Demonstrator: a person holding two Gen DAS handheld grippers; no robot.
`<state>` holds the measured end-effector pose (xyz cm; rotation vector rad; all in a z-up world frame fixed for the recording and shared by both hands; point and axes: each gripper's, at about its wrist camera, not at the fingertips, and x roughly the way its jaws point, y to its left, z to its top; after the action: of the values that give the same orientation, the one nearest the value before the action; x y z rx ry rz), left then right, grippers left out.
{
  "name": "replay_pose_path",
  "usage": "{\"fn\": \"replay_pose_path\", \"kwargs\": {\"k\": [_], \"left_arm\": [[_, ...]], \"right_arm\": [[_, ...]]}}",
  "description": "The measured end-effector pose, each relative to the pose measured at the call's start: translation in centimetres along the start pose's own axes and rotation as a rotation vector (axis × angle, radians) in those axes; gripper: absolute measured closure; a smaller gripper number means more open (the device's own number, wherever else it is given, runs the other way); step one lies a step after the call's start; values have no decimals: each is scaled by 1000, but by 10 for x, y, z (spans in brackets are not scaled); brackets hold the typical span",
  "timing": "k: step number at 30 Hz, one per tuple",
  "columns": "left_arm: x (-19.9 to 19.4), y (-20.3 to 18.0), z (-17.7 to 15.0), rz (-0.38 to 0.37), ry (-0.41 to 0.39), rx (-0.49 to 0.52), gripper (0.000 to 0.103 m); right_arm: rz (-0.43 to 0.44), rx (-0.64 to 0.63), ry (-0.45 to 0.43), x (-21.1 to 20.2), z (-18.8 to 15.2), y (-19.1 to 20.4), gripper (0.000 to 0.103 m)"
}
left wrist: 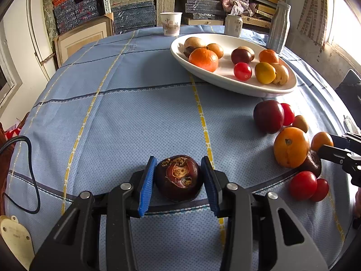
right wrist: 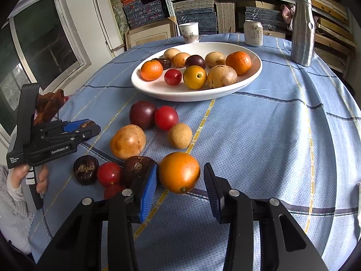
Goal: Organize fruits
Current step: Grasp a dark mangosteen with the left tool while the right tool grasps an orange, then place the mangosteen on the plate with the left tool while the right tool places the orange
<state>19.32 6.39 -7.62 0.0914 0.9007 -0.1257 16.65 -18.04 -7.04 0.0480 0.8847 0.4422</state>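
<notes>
My left gripper [left wrist: 178, 159] is shut on a dark brown water chestnut [left wrist: 177, 178] near the table's front edge; in the right wrist view that gripper [right wrist: 90, 125] hangs at the left with the chestnut between its blue pads. Over in the loose pile, my right gripper [right wrist: 180, 166] is shut on a small orange fruit [right wrist: 179, 174] that rests on the blue cloth. The left wrist view shows the right gripper [left wrist: 331, 144] at the far right. A white oval plate [right wrist: 180, 94] beyond the pile holds several fruits.
Loose fruits lie around the held one: a water chestnut [right wrist: 136, 169], cherry tomatoes [right wrist: 109, 174], a yellow fruit [right wrist: 127, 141], a dark plum [right wrist: 142, 114]. A paper cup [right wrist: 191, 32], a can [right wrist: 253, 33] and a metal bottle [right wrist: 302, 31] stand behind the plate. A cable [left wrist: 33, 169] lies front left.
</notes>
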Motion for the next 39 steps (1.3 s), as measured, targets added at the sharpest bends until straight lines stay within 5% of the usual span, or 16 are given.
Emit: {"fn": "replay_pose_path", "kwargs": {"k": [15,21,29,34,39], "left_arm": [[-19,-4,5,-27,-80,-3,63],[-58,-18,53,-36,-177,5,63],[-78,-57,132,-111,-261,55,63],[-48,-74,170,-154,-252,38,63],[2,-78,176,-164,-185,38,63]], "right_arm": [[-39,37,-131,-26,5,-10,64],[-35,81,-216,-61,36,-22,65],[-58,55,-404,-121,121,-23,65],[-53,80,-428,-105,156,-34,65],[-61,113,-353,-44,181,-53,65]]}}
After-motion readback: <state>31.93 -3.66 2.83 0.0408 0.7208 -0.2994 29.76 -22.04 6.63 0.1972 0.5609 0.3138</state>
